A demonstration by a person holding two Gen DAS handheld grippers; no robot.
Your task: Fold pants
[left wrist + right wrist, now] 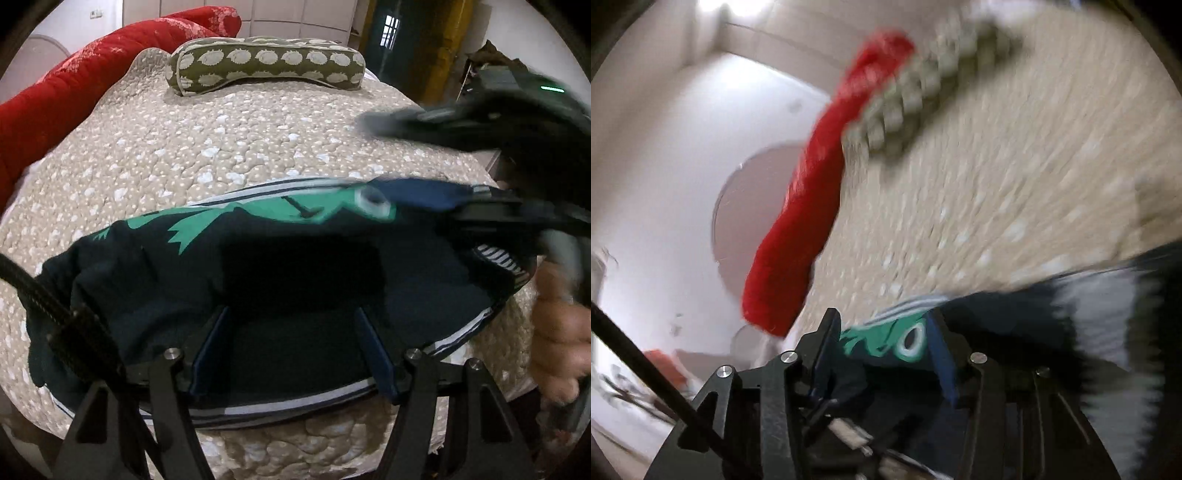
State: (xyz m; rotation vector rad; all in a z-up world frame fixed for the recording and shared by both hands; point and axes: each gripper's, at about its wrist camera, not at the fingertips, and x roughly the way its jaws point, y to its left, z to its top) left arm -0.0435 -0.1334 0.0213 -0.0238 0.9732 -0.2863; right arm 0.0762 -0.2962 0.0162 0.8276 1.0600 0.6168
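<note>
The pants (258, 266) lie bunched on the quilt (184, 147), spread under and ahead of the left gripper (295, 325), whose fingers stand apart with cloth between them, pinching nothing. To their right, the right gripper (491, 214) appears to hold a fold; its own blurred view shows cloth between its fingers. Far ahead sit a pillow (266, 62) and a red blanket (74, 85).

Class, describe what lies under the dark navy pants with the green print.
The dark navy pants with the green print rest on the beige quilted bedspread, visible all around them; the part directly beneath is covered.
</note>
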